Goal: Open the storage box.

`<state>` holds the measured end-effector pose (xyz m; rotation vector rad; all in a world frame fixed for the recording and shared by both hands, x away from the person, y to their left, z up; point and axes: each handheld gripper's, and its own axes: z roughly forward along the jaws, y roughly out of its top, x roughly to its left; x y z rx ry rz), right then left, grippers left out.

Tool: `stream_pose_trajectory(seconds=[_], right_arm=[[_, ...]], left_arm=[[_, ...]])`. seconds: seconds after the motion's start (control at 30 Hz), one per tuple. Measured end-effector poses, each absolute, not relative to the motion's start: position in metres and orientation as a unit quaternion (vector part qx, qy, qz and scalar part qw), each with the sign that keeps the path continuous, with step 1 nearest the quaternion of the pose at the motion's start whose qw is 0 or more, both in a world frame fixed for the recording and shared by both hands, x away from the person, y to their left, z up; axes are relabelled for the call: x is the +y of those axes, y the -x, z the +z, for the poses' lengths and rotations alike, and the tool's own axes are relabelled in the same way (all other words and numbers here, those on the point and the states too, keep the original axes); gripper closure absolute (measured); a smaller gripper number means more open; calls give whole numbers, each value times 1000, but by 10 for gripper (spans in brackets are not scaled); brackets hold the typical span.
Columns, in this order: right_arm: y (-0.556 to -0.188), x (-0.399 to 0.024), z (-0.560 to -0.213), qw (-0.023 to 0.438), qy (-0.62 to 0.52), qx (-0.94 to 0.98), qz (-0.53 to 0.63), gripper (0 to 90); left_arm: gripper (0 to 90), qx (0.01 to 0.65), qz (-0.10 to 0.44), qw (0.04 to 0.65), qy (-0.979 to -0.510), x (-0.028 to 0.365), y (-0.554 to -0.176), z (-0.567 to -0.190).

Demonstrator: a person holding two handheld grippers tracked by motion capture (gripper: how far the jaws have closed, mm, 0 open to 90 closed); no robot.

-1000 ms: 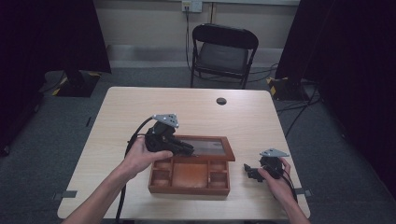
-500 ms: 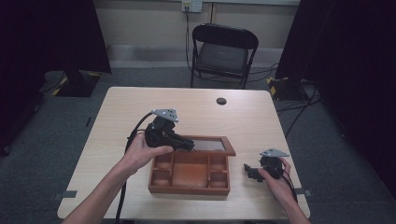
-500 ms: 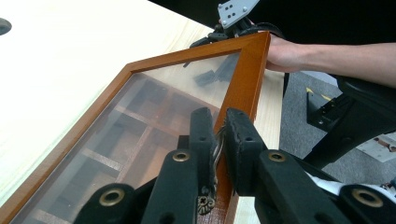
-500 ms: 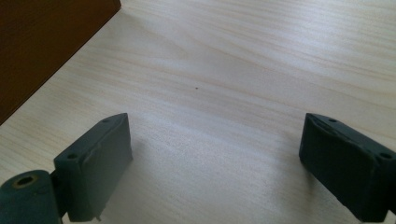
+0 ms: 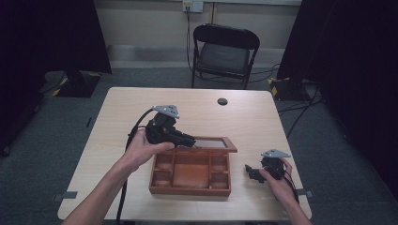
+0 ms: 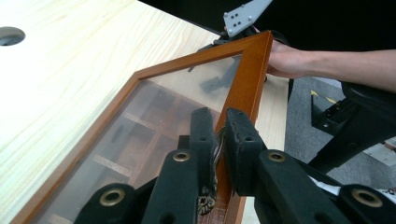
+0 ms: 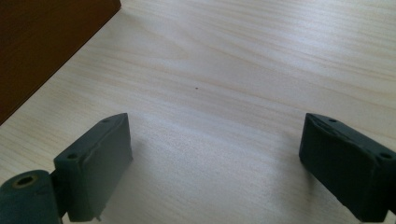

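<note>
Wooden box [image 5: 190, 173] sits near the table's [image 5: 117, 117] front edge with its glass lid [image 6: 187, 102] part-raised, pinched by the left gripper [image 6: 218, 140], leaving the full swing back, while the right gripper [image 7: 212, 158] rests wide open, empty, beside it.

Brown wooden box [image 5: 190, 174] mid-table, compartments exposed; glass-paned lid [image 5: 209, 143] raised, tilted.

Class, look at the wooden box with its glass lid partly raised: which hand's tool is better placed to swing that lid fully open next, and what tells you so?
Probably the left. The left tool is shut on the lid frame's edge, holding it raised above the wooden box. The right tool stands open beside the box, holding nothing.
</note>
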<state>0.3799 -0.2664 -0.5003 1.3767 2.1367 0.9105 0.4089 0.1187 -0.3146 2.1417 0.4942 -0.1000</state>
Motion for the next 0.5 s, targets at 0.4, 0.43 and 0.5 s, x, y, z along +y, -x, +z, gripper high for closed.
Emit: stream_pose_trajectory(seconds=[0.4,0.43,0.5], right_arm=[[-380,-266,-500,219,-498,772,329,89],[-380,-266,-500,219,-497,772,329,89],[-380,-266,-500,219,-498,772,329,89]], left_arm=[[821,202,-33,461,-864,119,-410,-313],[821,201,-34,461,-864,119,-411,-313],[821,200,-33,460,-864,119,-411,-312]])
